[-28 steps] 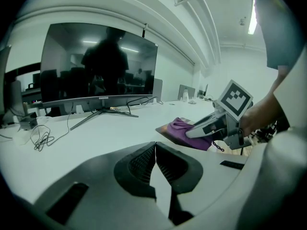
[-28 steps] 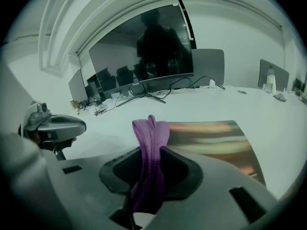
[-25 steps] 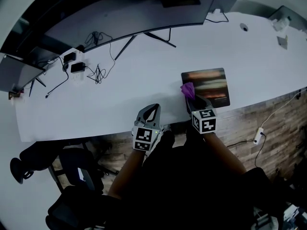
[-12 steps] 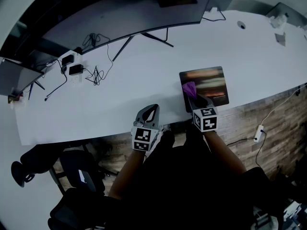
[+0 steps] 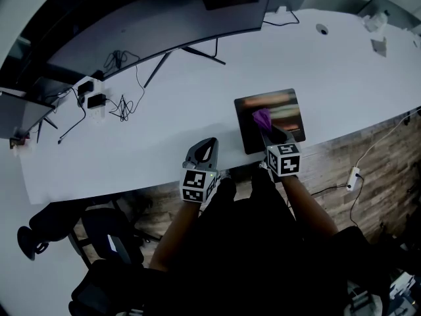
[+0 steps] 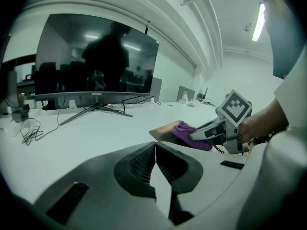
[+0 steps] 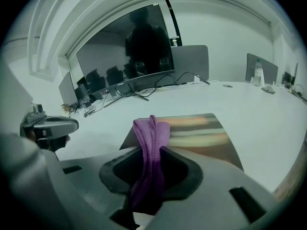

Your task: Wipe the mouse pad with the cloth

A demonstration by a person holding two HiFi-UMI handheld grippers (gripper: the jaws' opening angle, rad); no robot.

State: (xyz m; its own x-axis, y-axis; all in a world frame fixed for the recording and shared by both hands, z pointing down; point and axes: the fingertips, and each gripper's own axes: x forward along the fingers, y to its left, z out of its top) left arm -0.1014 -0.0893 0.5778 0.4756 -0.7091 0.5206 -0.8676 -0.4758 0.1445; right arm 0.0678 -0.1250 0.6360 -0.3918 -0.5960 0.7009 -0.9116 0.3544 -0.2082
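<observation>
While a wiping stroke looks to be under way, the head view shows the right hand-held gripper (image 5: pixel 270 130) clamped on the purple cloth (image 5: pixel 262 118). The cloth's free end lies on the mouse pad (image 5: pixel 288 105) just ahead of the jaws. The left hand-held gripper (image 5: pixel 205 145) sits idle over the tabletop (image 5: pixel 164 104), off to the right one's left. A second ago the cloth was at the pad's left edge; it has since travelled in toward the middle.

The left gripper view shows its own jaws shut together on nothing, cloth and pad ahead to their right.

The right gripper view shows the cloth pinched between the jaws and reaching forward onto the pad. Most of the pad lies ahead and to the right, so the next move probably calls for steady downward pressure and a sweep that way.
</observation>
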